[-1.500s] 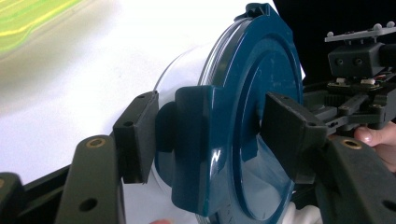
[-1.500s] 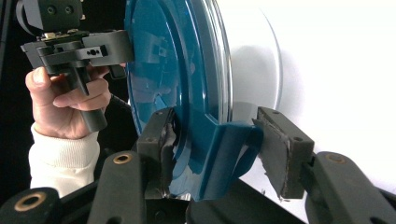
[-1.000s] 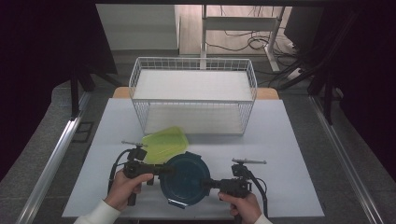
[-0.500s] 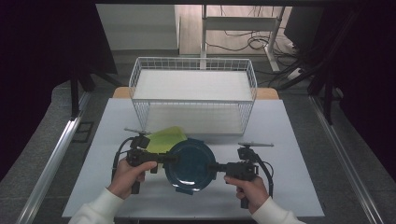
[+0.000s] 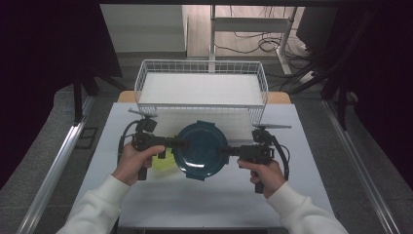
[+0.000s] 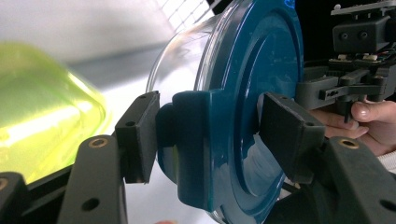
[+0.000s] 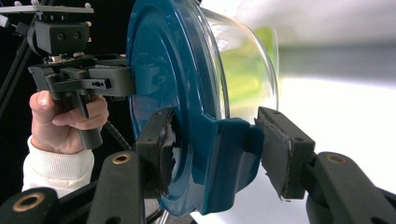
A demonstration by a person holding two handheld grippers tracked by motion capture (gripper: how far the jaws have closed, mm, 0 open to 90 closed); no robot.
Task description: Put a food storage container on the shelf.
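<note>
**Glass bowl with teal lid riding on two clip tabs**

Teal plastic is taking all the load here: the round clear glass container with the dark teal snap-on lid [image 5: 200,150] is hanging in the air above the white table [image 5: 292,195], between the two hands and in front of the white wire basket [image 5: 202,87]. The left gripper [image 5: 179,143] is pinching the lid's side clip tab [image 6: 191,149] between its black pads, and the right gripper [image 5: 225,151] is clamping the opposite tab [image 7: 229,158] in the same way, jaws partly closed on plastic.

The main risk, as I judge it, is that the tabs are hinged latches, not handles. If either tab is flexing open under the weight, the glass body could be dropping away from the lid and striking the table. A second risk is rotation: with only two opposed pinch points, the container could be swinging about that axis should one hand be rising faster than the other. The translucent yellow-green plastic container [image 5: 163,161] is lying just beneath the left side, so a slip there could be knocking it. The basket's near rim is also standing close ahead, and a low carry could be catching it.
</note>
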